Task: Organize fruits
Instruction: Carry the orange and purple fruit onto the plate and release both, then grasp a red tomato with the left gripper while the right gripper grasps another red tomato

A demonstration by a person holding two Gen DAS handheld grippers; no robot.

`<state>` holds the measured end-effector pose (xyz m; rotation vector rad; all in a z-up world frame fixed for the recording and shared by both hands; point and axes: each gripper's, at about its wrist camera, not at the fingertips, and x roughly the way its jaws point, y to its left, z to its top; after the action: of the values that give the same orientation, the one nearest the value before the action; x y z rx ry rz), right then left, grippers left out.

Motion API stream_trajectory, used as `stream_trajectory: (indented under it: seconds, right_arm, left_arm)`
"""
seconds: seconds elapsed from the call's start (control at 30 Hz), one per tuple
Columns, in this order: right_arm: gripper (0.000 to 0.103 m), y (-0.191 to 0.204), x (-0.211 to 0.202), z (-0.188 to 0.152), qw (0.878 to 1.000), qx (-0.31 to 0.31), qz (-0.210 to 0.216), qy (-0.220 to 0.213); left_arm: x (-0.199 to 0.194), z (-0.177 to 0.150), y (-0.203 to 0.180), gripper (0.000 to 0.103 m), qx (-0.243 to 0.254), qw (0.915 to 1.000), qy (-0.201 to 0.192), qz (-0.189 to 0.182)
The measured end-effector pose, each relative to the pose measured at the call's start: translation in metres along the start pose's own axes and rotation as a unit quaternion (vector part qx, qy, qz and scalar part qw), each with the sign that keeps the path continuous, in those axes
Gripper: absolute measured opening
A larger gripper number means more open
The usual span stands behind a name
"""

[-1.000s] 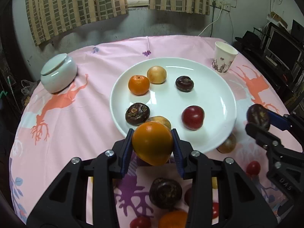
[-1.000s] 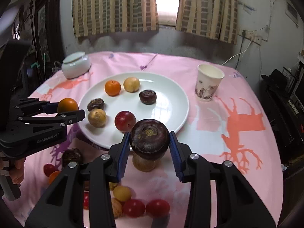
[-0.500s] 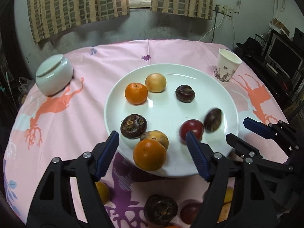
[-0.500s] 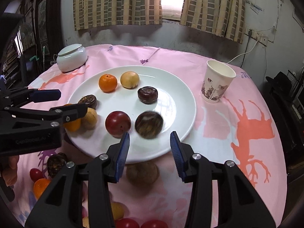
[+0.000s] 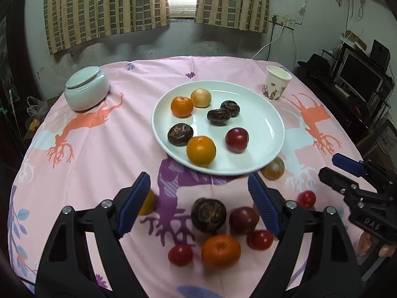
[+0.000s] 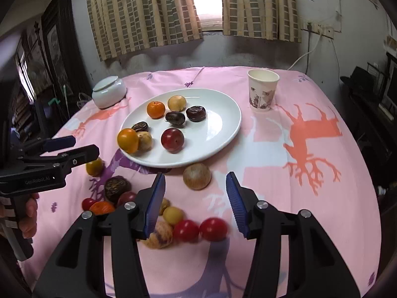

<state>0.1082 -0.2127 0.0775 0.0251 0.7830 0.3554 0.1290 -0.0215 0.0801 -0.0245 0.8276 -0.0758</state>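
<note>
A white plate [image 5: 273, 114] on the pink cloth holds several fruits, among them a large orange [image 5: 201, 150] at its near edge and a dark fruit [image 5: 218, 116] near the middle. My left gripper [image 5: 198, 181] hovers short of the plate, its jaws opening with nothing between them. My right gripper [image 6: 196, 177] also hangs back from the plate, jaws opening and empty, above a tan fruit [image 6: 197, 176] on the cloth. Loose fruits lie below both grippers: a dark one [image 5: 208, 214], a mandarin [image 5: 220, 250] and red cherry tomatoes [image 6: 213, 228].
A white lidded jar [image 5: 86, 89] stands at the back left and a paper cup [image 5: 276, 83] at the back right of the round table. Past the table's right edge stands a shelf with a screen [image 5: 359, 79]. A hand [image 6: 27, 213] grips the left tool.
The left gripper let go of the orange and the right one let go of the dark fruit; both now lie on the plate. Both grippers drew back from the plate with jaws wider.
</note>
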Motion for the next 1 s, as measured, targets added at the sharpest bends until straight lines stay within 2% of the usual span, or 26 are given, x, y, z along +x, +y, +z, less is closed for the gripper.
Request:
stream_trajectory:
  seconds: [0.1, 0.2, 0.47, 0.67, 1.0]
  right_arm:
    - [0.054, -0.003, -0.014, -0.013, 1.000, 0.023, 0.012, -0.002]
    - [0.067, -0.002, -0.026, -0.028, 0.999, 0.030, 0.015, -0.015]
    - [0.067, -0.010, -0.022, -0.054, 0.998, 0.045, 0.043, -0.006]
    - [0.067, -0.012, -0.017, -0.057, 0.998, 0.049, 0.046, 0.007]
    - [0.067, -0.003, -0.021, -0.057, 0.998, 0.034, 0.055, 0.004]
  left_arm:
    - [-0.009, -0.012, 0.002, 0.084, 0.001, 1.0000, 0.001, 0.000]
    - [-0.016, -0.027, 0.003, 0.085, 0.011, 0.9999, 0.005, 0.002]
    - [-0.021, -0.067, 0.009, 0.088, 0.029, 0.9995, 0.011, 0.006]
    - [-0.013, -0.091, 0.021, 0.088, 0.047, 0.9982, 0.032, 0.019]
    - [0.009, -0.099, 0.022, 0.087, 0.054, 0.9972, 0.050, 0.013]
